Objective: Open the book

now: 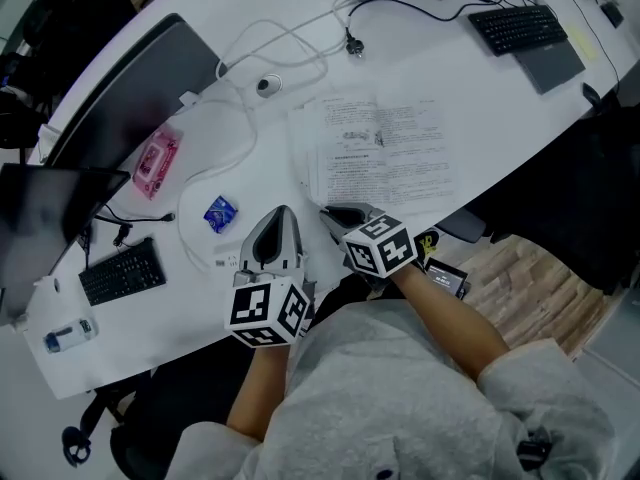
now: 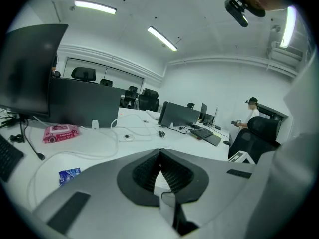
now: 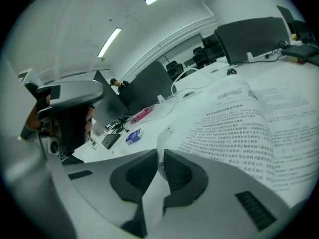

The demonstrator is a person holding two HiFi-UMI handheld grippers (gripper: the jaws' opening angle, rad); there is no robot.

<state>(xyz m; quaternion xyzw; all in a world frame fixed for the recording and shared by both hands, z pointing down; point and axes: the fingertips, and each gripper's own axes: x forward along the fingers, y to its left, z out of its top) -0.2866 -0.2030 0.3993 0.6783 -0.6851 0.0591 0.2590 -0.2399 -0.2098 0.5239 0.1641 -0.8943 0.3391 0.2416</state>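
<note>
The right gripper point(image 3: 159, 156) has its two jaws drawn almost together, nipping the raised edge of one thin page point(image 3: 160, 141) at the near left corner of the book point(image 1: 385, 153). The left gripper point(image 2: 159, 153) has its two jaws closed tip to tip with nothing between them, and it points over bare desk point(image 1: 440, 63) just left of the book. There is one book. It lies open near the desk's near edge, about midway along it. Two white pages face up, both filled with dense black print, with a small figure by the spine near the top. In the right gripper view the left page bulges upward toward the spine, and in the head view the edges of more leaves show stepped out along the book's left side. One small blue packet point(image 1: 220, 211) lies near the left gripper's tip, and one pink pack point(image 1: 157, 163) sits further toward the desk's left end. One white cable point(image 1: 250, 118) loops across the middle of the desk beyond them. Two black keyboards are in view: one point(image 1: 122, 273) at the near edge toward the left end, the other point(image 1: 520, 28) near the desk's far right end. One dark screen point(image 1: 135, 88) stands along the far left edge.
</note>
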